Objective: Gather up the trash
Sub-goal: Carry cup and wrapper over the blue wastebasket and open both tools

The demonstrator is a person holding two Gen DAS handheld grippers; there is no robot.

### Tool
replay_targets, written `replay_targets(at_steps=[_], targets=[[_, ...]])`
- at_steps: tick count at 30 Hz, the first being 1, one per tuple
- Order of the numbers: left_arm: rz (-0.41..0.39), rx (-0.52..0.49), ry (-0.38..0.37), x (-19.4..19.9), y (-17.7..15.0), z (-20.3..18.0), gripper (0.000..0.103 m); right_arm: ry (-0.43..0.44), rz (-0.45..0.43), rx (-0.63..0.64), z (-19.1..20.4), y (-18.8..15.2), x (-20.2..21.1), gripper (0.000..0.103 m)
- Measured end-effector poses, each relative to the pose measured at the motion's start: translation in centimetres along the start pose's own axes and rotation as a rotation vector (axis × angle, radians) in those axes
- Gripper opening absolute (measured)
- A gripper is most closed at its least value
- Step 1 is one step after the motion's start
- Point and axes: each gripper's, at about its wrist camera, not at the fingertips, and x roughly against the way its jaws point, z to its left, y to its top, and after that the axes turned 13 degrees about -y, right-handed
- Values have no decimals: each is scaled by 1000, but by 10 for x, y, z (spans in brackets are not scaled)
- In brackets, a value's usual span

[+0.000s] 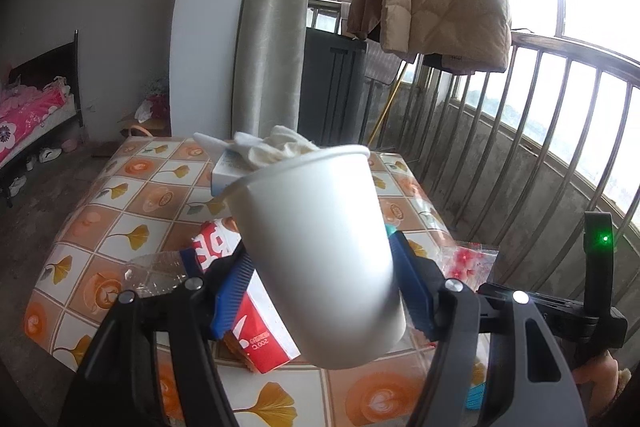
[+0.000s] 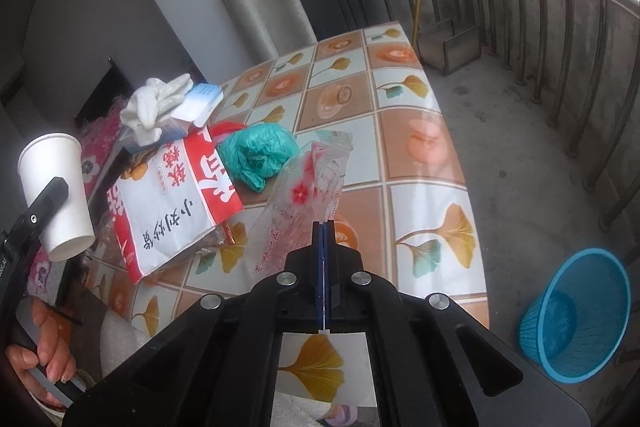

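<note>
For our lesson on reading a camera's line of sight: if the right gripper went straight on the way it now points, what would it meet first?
Probably the tabletop. The right gripper, shut on a clear wrapper, points down and forward over bare tablecloth. The green bag lies left of that line. Depth is hard to judge through the fisheye.

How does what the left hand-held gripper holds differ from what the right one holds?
The left hand-held gripper grips a white paper cup, rigid and opaque, its jaws spread wide around the cup's body. The right hand-held gripper pinches a clear plastic wrapper with red flower print, thin and limp, its jaws fully shut on one edge. Both are trash lifted off the table.
</note>
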Motion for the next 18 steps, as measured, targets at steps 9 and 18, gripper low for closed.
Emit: replay_targets(at_steps=[9,18], targets=[[88,-11,-306,-35,13,-73,65,-120,-135,-101,-76,5,56,0],[493,15,-692,-173,-19,-214,65,-361,-46,-436,-246,-41,68,0]])
